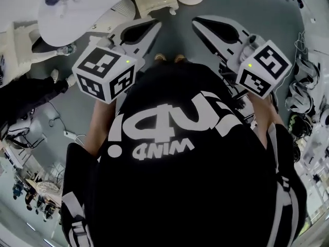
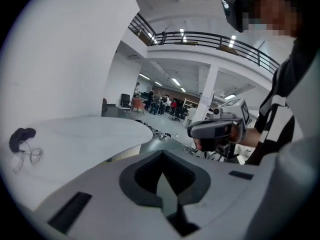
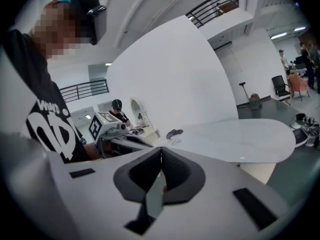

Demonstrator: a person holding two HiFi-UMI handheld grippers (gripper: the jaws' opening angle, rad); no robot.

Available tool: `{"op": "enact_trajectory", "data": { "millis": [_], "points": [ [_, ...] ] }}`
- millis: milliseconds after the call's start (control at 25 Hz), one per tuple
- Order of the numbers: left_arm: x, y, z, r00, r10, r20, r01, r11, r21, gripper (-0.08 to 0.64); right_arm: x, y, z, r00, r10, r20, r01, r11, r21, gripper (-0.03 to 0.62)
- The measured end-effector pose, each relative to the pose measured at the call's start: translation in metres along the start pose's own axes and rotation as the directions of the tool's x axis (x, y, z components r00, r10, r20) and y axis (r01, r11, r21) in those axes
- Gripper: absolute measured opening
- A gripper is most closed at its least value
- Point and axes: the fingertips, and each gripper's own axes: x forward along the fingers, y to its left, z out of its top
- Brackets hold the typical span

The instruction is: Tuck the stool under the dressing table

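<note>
The white round-topped dressing table (image 1: 77,14) fills the upper left of the head view, and its top also shows in the left gripper view (image 2: 85,129) and the right gripper view (image 3: 240,136). A cream ribbed piece, apparently the stool (image 1: 155,1), stands by the table's edge. Both grippers are raised in front of the person's black shirt, well above the floor. My left gripper (image 1: 153,27) (image 2: 161,156) is shut with nothing in it. My right gripper (image 1: 199,23) (image 3: 161,150) is likewise shut and empty. Neither touches the stool or the table.
A small dark object with a thin cord (image 2: 22,136) (image 3: 174,133) lies on the table top. A ribbed cream base (image 3: 257,170) sits under the table. Cables (image 1: 59,125) trail over the grey floor at left. Gear hangs at the right edge (image 1: 303,89). People and chairs stand far off (image 2: 160,104).
</note>
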Motion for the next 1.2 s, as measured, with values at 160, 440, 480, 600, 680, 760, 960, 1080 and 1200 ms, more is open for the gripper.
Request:
{"op": "enact_trajectory", "data": {
  "millis": [160,440,480,600,680,760,960,1080,1200],
  "points": [
    [-0.011,-0.006,0.005,0.999,-0.007,0.051,0.006,1.0,0.011,0.006,-0.004,0.021,-0.003,1.0,0.029,-0.005,-0.029,0.995,-0.092,0.021],
    [-0.005,-0.011,0.005,0.998,-0.021,0.054,0.02,0.999,0.026,0.006,-0.009,0.014,-0.002,1.0,0.006,0.029,-0.004,0.999,-0.053,0.021],
    [-0.003,-0.011,0.004,0.999,-0.022,0.048,0.02,0.999,0.03,0.006,-0.009,0.012,-0.001,0.999,0.004,0.034,-0.002,0.999,-0.043,0.021],
    [-0.001,-0.011,0.002,0.999,-0.024,0.038,0.023,0.999,0.032,0.006,-0.012,0.007,0.0,0.999,-0.003,0.048,0.004,1.0,-0.017,0.021],
    [-0.001,-0.011,0.002,0.999,-0.019,0.035,0.018,0.999,0.032,0.006,-0.015,0.003,0.0,0.998,-0.013,0.053,0.014,1.0,-0.01,0.021],
    [-0.002,-0.008,0.003,0.999,-0.016,0.035,0.015,0.999,0.029,0.006,-0.016,-0.001,0.002,0.998,-0.022,0.055,0.022,1.0,-0.004,0.021],
    [0.002,0.003,0.004,1.0,-0.004,0.026,0.004,1.0,0.024,0.006,-0.013,-0.014,0.003,0.998,-0.031,0.051,0.031,0.999,0.011,0.021],
    [0.0,0.006,0.001,1.0,0.003,0.019,-0.004,1.0,0.026,0.006,-0.01,-0.014,0.002,0.998,-0.032,0.047,0.031,0.999,0.013,0.021],
    [-0.006,0.011,0.0,1.0,0.003,0.015,-0.003,1.0,0.019,0.006,-0.003,-0.011,0.002,0.999,-0.028,0.038,0.028,1.0,0.007,0.021]
  ]
}}
